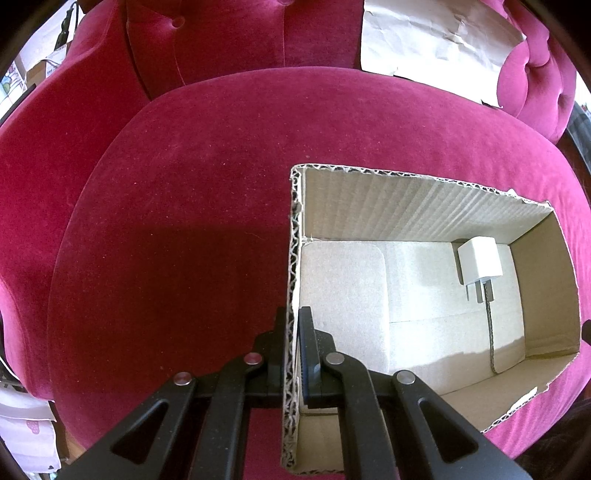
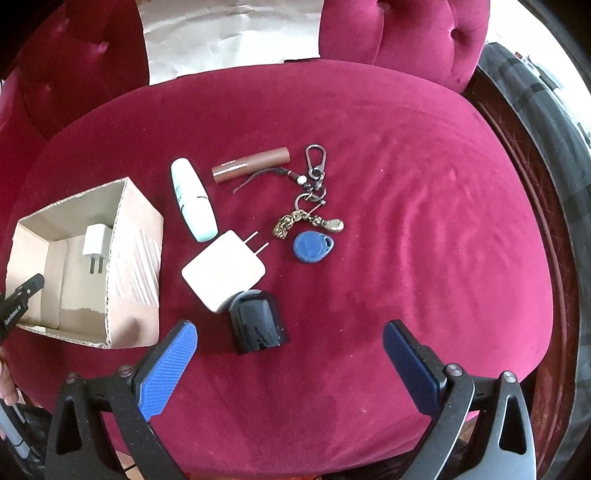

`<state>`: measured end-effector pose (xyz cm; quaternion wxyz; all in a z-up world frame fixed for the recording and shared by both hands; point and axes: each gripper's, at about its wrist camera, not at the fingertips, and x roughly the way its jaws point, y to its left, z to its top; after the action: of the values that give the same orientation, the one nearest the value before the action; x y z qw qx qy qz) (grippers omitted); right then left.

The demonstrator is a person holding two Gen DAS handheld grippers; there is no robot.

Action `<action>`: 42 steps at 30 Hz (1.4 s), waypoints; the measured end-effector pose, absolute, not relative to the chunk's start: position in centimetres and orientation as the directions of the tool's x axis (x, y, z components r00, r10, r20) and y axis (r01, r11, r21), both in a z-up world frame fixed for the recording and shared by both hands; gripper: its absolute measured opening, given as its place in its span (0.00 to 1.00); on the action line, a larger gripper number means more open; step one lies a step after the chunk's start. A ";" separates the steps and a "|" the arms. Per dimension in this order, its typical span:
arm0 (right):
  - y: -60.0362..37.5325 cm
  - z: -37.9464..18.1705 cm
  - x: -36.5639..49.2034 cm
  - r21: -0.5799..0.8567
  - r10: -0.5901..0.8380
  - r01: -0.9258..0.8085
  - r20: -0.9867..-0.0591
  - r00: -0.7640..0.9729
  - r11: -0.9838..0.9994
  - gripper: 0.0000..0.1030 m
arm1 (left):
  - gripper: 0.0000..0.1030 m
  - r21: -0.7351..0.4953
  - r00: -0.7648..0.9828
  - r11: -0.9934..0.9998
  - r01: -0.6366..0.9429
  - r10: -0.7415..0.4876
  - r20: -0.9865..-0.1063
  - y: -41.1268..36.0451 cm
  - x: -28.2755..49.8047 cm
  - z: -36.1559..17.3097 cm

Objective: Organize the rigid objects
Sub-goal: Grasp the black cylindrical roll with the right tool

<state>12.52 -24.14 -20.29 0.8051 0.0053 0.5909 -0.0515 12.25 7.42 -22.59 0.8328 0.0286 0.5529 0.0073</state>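
Observation:
My left gripper [image 1: 292, 325] is shut on the left wall of an open cardboard box [image 1: 291, 258], one finger inside and one outside. A small white plug charger [image 1: 480, 264] lies on the box floor. In the right wrist view the same box [image 2: 136, 258] stands at the left, with the left gripper's finger [image 2: 29, 286] on its rim. My right gripper [image 2: 290, 336] hangs open above a black glossy case [image 2: 256, 321]. Beyond it lie a white wall charger [image 2: 223, 271], a white tube [image 2: 194, 199], a brown lipstick [image 2: 251, 164], a keychain [image 2: 314, 195] and a blue key fob [image 2: 314, 246].
Everything rests on a round magenta velvet seat cushion [image 2: 424, 221] with tufted backrest [image 1: 221, 33]. A crumpled sheet of paper [image 2: 229, 33] leans at the back. A dark wooden edge and grey fabric [image 2: 546, 155] run along the right.

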 end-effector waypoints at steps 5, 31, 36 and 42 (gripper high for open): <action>-24.1 -21.1 12.6 -0.055 -0.074 0.079 -0.959 0.274 0.995 1.00 | 0.04 0.057 0.389 0.998 0.020 0.045 -0.920 7.2 12.3 -22.6; -23.4 -24.5 15.1 0.021 0.009 0.063 -0.982 0.191 0.998 0.41 | 0.04 0.063 0.380 0.998 0.023 0.049 -0.924 7.0 12.5 -22.5; -22.7 -24.3 15.1 -0.005 -0.017 0.062 -0.980 0.196 0.998 0.41 | 0.04 0.064 0.380 0.998 0.025 0.050 -0.924 7.0 12.5 -22.5; -22.7 -22.4 14.8 -0.021 -0.037 0.070 -0.971 0.235 0.997 0.41 | 0.04 0.067 0.380 0.997 0.027 0.051 -0.923 6.9 12.5 -22.5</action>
<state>14.81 -22.67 -22.36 0.7858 0.0133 0.6174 -0.0339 12.49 6.89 -22.48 0.8300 0.0351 0.5566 0.0074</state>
